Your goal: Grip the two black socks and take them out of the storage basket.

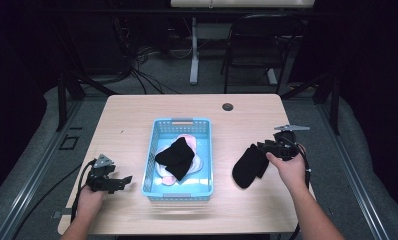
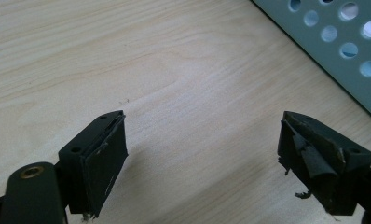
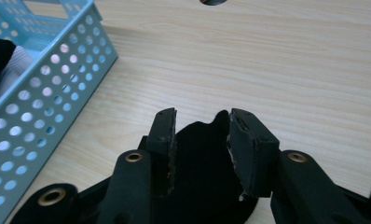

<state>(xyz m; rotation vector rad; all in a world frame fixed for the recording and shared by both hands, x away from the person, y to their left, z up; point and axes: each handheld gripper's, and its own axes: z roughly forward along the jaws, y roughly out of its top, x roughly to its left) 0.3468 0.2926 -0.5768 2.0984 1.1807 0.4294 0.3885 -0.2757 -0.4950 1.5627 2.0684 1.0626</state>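
Dark floor with tangled cables, a chair (image 1: 259,42) and a white stand leg (image 1: 194,50) lie beyond the bench (image 1: 137,115), a pale wood top with a small round hole (image 1: 228,107) near its far edge.

At the middle of the bench, nearer the front edge, sits a light blue basket (image 1: 206,150) with perforated walls and a slot handle at each end. In it lies a black sock (image 1: 176,157) on top of pale pink and white cloth (image 1: 194,145); what the pale pieces are cannot be told. No writing or label can be read anywhere.

A second black sock (image 1: 249,167) lies on the bench right of the basket, toward the front right corner. The right gripper (image 1: 268,148) is at its far right end. In the right gripper view the jaws stand partly apart with the sock (image 3: 200,158) between them, its cloth bulging up in the gap; whether the pads still touch it cannot be told.

The left gripper (image 1: 122,182) rests by the front left corner, just left of the basket, aimed at its wall. Its jaws are wide apart with bare wood between them.
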